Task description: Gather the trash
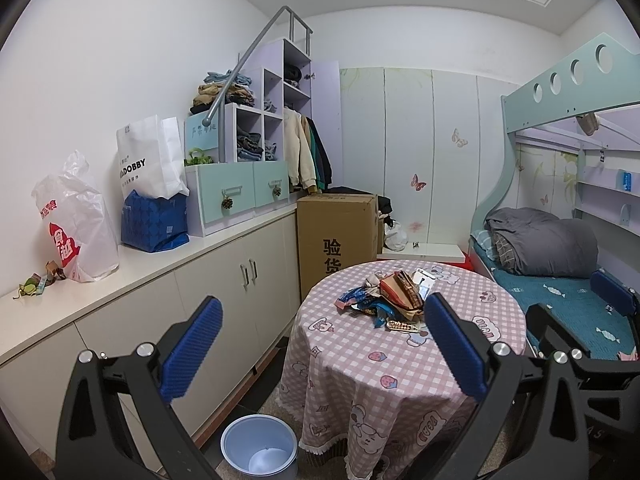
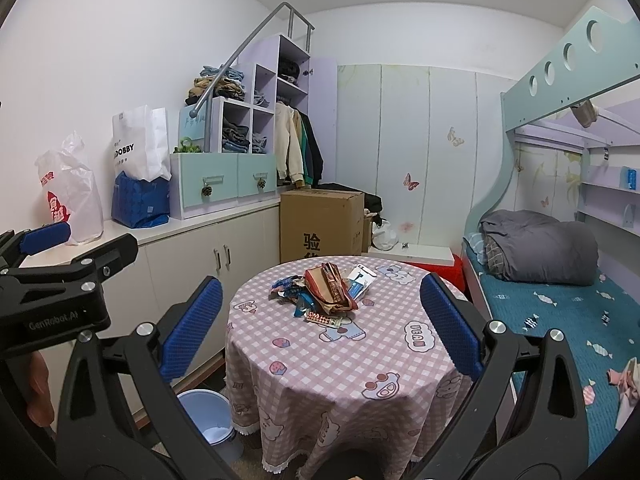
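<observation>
Crinkly wrappers (image 2: 320,292) heaped, round gingham table (image 2: 340,380).

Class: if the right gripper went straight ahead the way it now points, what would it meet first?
Probably the pile of wrappers on the round table, which lies between the open right gripper's fingers in its own view. Depth is unclear, so it might pass above the pile.

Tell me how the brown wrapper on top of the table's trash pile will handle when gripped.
The brown wrapper looks crumpled and thin, so it will probably be floppy and collapse between the pads. It likely weighs little. It lies on loose wrappers, so lifting it may drag or scatter some across the tablecloth.
</observation>
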The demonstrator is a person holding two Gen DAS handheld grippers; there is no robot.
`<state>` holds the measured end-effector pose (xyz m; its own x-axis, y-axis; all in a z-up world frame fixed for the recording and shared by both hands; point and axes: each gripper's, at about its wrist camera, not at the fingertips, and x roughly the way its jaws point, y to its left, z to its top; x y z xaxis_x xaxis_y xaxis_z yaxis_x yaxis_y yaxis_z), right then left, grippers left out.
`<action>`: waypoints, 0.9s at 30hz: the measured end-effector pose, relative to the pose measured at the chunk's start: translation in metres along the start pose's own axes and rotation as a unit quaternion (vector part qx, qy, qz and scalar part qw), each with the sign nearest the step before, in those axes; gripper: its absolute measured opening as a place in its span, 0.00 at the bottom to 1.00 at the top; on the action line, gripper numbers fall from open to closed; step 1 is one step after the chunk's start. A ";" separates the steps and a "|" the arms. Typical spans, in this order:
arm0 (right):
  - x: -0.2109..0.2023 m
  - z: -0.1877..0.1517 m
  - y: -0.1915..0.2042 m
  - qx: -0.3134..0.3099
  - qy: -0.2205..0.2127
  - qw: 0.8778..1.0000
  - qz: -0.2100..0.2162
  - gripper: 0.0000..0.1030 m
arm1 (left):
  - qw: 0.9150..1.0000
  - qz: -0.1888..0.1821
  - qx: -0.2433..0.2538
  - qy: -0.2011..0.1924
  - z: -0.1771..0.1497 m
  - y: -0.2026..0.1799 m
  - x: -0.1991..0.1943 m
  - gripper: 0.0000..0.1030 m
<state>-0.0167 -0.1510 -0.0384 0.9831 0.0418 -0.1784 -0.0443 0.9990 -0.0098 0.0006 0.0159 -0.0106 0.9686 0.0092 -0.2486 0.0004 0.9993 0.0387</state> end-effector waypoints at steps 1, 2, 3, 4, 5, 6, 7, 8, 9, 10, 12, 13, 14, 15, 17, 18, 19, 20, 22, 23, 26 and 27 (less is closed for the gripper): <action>0.000 -0.001 0.000 0.000 0.001 1.000 0.000 0.94 | 1.000 0.000 0.000 0.000 -0.001 0.001 0.000 0.96; 0.000 0.000 0.000 0.000 0.000 1.000 0.000 0.94 | 1.000 0.000 0.000 0.000 -0.001 -0.001 0.000 0.96; 0.000 -0.001 0.000 0.001 0.001 1.000 0.000 0.94 | 1.000 0.000 0.000 0.000 -0.003 0.000 -0.001 0.96; 0.001 0.000 0.000 0.001 0.001 1.000 0.000 0.94 | 1.000 0.000 0.001 0.000 -0.002 -0.001 0.000 0.96; 0.001 -0.001 0.000 0.001 0.002 1.000 0.000 0.94 | 1.000 0.000 0.001 0.001 -0.002 0.000 0.000 0.96; 0.001 -0.001 0.000 0.001 0.002 1.000 0.000 0.94 | 1.000 0.000 0.000 0.001 -0.002 -0.001 0.000 0.96; 0.001 -0.001 0.000 0.001 0.002 1.000 0.001 0.94 | 1.000 0.000 0.000 0.000 -0.001 -0.001 0.000 0.96; 0.001 -0.001 0.000 0.001 0.002 1.000 0.001 0.94 | 1.000 0.001 0.000 0.000 -0.001 -0.001 0.000 0.96; 0.001 -0.001 0.000 0.001 0.002 1.000 0.000 0.94 | 1.000 0.000 0.000 0.000 -0.001 -0.001 0.000 0.96; 0.001 -0.001 0.000 0.001 0.002 1.000 0.001 0.94 | 1.000 0.000 0.000 0.000 -0.002 -0.001 0.000 0.96; 0.002 -0.001 0.000 0.002 0.003 1.000 0.001 0.94 | 1.000 0.001 0.000 0.001 -0.001 -0.001 0.000 0.96; 0.002 -0.001 0.000 0.002 0.004 1.000 0.001 0.94 | 1.000 0.001 0.000 0.001 -0.002 -0.001 0.000 0.96; 0.002 -0.001 0.000 0.002 0.004 1.000 0.003 0.94 | 1.000 0.001 0.000 0.001 -0.002 -0.001 0.000 0.96; 0.003 0.000 0.001 0.003 0.005 1.000 0.004 0.94 | 1.000 0.001 0.000 0.001 -0.002 -0.001 0.000 0.96; 0.004 0.000 0.001 0.002 0.008 1.000 0.005 0.94 | 1.000 0.001 0.000 0.002 -0.002 -0.001 0.000 0.96; 0.004 0.000 0.001 0.002 0.009 1.000 0.006 0.94 | 1.000 0.001 0.000 0.002 -0.002 -0.001 0.000 0.96; 0.005 0.000 0.001 0.003 0.011 1.000 0.007 0.94 | 1.000 0.002 0.000 0.002 -0.002 -0.001 0.000 0.96; 0.005 0.001 0.001 0.004 0.012 1.000 0.008 0.94 | 1.000 0.002 0.000 0.003 -0.004 0.000 0.003 0.96; 0.006 0.000 0.001 0.005 0.014 1.000 0.010 0.94 | 1.000 0.003 0.000 0.006 -0.006 0.001 0.004 0.96; 0.008 0.001 0.001 0.005 0.015 1.000 0.011 0.94 | 1.000 0.003 -0.001 0.007 -0.007 0.002 0.004 0.96; 0.011 0.002 -0.001 0.009 0.020 1.000 0.015 0.94 | 1.000 0.005 -0.001 0.011 -0.009 0.004 0.008 0.96; 0.013 0.002 -0.001 0.011 0.022 1.000 0.016 0.94 | 1.000 0.006 -0.001 0.012 -0.008 0.004 0.009 0.96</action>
<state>-0.0037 -0.1515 -0.0389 0.9723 0.0727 -0.2222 -0.0706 0.9974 0.0173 0.0075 0.0202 -0.0207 0.9620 0.0212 -0.2721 -0.0106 0.9991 0.0403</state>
